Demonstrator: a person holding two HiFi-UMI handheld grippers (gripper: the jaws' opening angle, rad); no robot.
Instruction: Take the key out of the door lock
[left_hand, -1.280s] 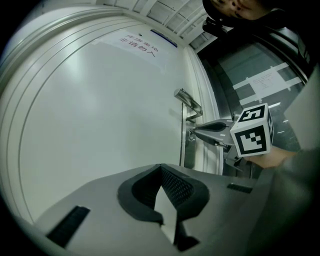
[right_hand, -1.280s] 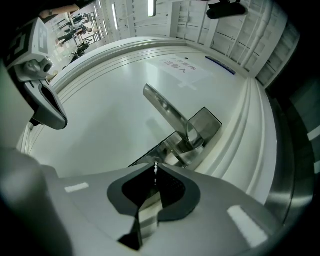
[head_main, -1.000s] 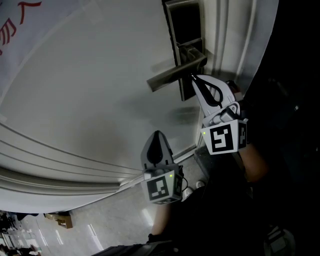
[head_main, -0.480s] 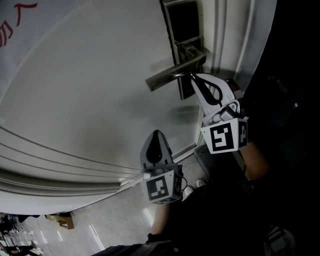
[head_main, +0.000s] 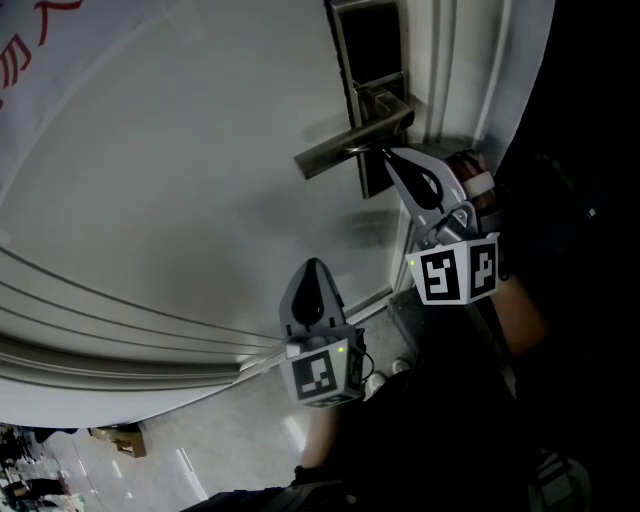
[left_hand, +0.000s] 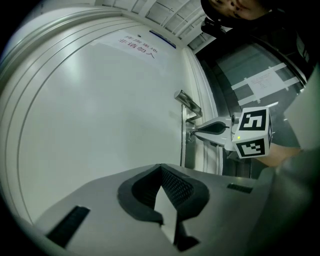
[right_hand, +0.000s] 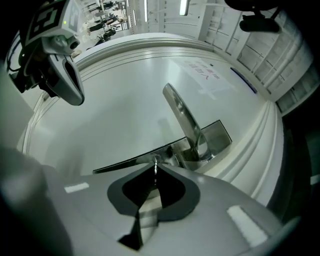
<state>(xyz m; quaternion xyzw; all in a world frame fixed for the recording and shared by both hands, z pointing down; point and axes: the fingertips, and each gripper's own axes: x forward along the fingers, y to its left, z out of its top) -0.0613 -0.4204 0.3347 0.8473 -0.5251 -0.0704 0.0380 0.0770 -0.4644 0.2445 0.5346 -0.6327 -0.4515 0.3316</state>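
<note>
A white door (head_main: 180, 180) carries a dark lock plate (head_main: 374, 178) with a metal lever handle (head_main: 350, 148). My right gripper (head_main: 385, 155) has its tips against the plate just under the handle. In the right gripper view the right gripper (right_hand: 155, 170) is shut on a thin metal key (right_hand: 155, 164) that touches the plate (right_hand: 215, 137) below the handle (right_hand: 181, 112). Whether the blade still sits in the lock is hidden. My left gripper (head_main: 316, 265) hangs lower left of the lock, pointing at the bare door. The left gripper (left_hand: 161, 167) is shut with nothing in it.
The door frame and a dark gap run down the right of the lock (head_main: 470, 90). A sheet with red lettering (head_main: 30, 50) hangs on the door at far left. Pale floor (head_main: 230, 450) shows below. A forearm (head_main: 520, 310) trails behind the right gripper.
The right gripper's marker cube has swung slightly to the right while its tips stay at the lock. The left gripper has not moved.
</note>
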